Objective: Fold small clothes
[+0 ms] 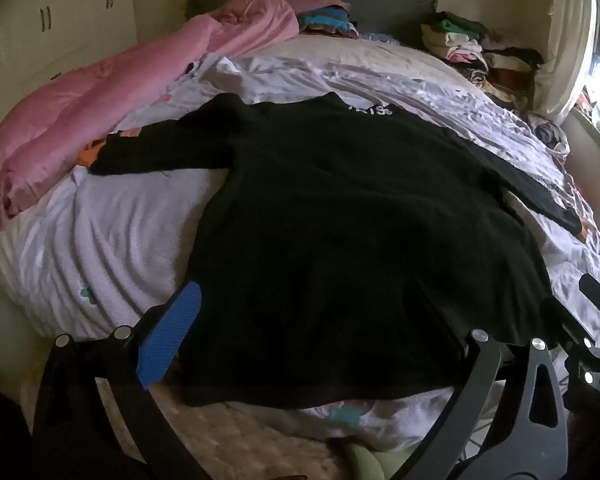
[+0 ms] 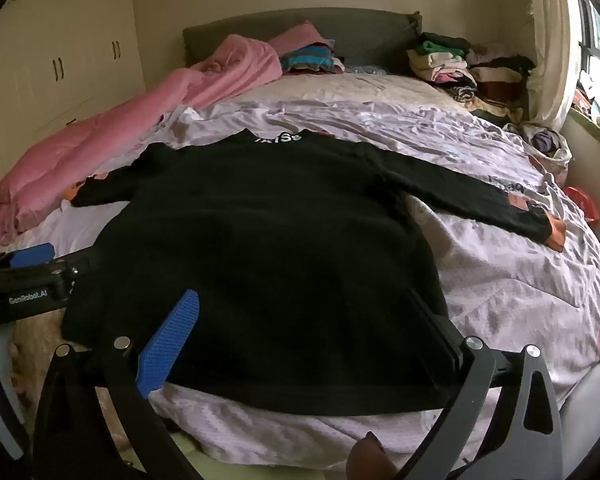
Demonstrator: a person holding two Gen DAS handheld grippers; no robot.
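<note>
Both claws hang wide apart over the near hem, nothing pinched! Left gripper point(image 1: 300, 320) has its blue pad at seven o'clock in its own view, its dark finger at five, with the black sweater point(image 1: 340, 208) filling the gap beneath. Right gripper point(image 2: 300, 328) mirrors that stance, tilted down at the same garment point(image 2: 268, 248).

The sweater lies flat and face down on the lilac bedsheet point(image 2: 500, 288), collar at twelve o'clock, sleeves flung out towards nine and three. That spread makes sense: a smoothed body and open arms give clean fold lines.

Up at twelve, by the headboard, sits a stack of folded clothes point(image 2: 460, 64), likely finished work, and the pink duvet point(image 1: 100, 92) is shoved off to ten, out of the way.

My read: folding hasn't begun here; a sleeve or hem corner looks like the first grab.
</note>
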